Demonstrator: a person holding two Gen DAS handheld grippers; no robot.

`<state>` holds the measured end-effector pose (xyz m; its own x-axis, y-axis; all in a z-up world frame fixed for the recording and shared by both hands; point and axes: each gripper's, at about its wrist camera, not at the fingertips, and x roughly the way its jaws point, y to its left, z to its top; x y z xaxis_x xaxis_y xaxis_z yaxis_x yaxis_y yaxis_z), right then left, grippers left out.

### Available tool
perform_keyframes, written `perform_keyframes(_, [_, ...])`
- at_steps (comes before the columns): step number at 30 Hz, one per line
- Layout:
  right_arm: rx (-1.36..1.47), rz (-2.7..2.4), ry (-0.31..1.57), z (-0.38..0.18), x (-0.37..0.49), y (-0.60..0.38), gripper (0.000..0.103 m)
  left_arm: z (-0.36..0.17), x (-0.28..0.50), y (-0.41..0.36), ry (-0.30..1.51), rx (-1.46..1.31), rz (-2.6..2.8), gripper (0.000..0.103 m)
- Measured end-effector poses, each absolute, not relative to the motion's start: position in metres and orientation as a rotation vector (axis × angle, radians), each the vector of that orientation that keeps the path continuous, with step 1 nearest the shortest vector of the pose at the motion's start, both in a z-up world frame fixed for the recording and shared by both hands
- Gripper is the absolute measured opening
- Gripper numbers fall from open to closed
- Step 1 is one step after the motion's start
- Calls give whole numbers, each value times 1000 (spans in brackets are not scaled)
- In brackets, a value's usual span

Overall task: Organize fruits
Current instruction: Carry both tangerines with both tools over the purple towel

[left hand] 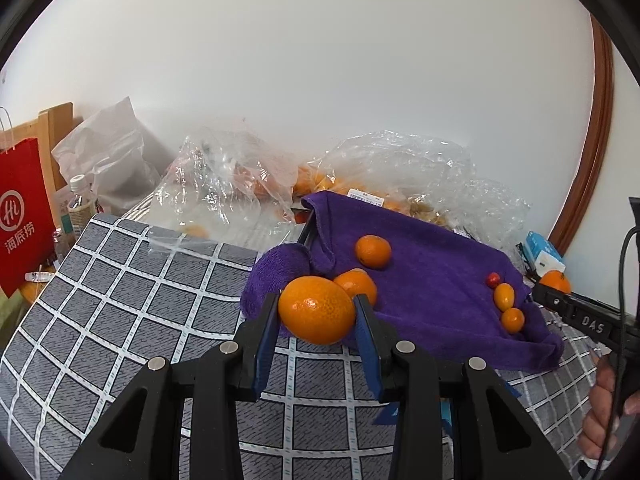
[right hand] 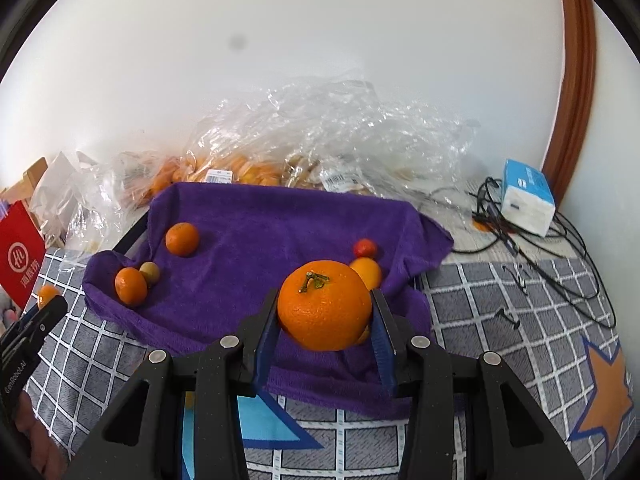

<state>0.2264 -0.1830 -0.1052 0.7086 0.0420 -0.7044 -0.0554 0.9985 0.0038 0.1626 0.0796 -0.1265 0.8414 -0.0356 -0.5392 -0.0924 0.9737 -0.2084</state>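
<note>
My left gripper [left hand: 317, 310] is shut on an orange [left hand: 317, 309], held above the left front edge of a purple towel [left hand: 432, 280]. My right gripper [right hand: 325, 306] is shut on a larger orange with a green stem [right hand: 325, 305], above the towel's [right hand: 260, 240] right front part. On the towel lie two tangerines [right hand: 182, 239] [right hand: 131, 286], a small greenish fruit [right hand: 150, 273], a small red fruit [right hand: 365, 248] and kumquats [left hand: 504, 297] [left hand: 512, 320]. The right gripper with its orange also shows at the right edge of the left wrist view [left hand: 554, 282].
Clear plastic bags of oranges [right hand: 248, 160] lie behind the towel against the white wall. A red paper bag [left hand: 22, 216] and bottles [left hand: 80, 204] stand at the left. A tissue pack [right hand: 528, 196] and cables [right hand: 520, 236] lie at the right. The table has a grey checked cloth [left hand: 120, 300].
</note>
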Motion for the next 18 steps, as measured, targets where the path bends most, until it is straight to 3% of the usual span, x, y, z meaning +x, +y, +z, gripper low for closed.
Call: perform_keyframes(18, [-77,134,874,-136,284,-156,42,-89,220,85,621,-213,-21,35])
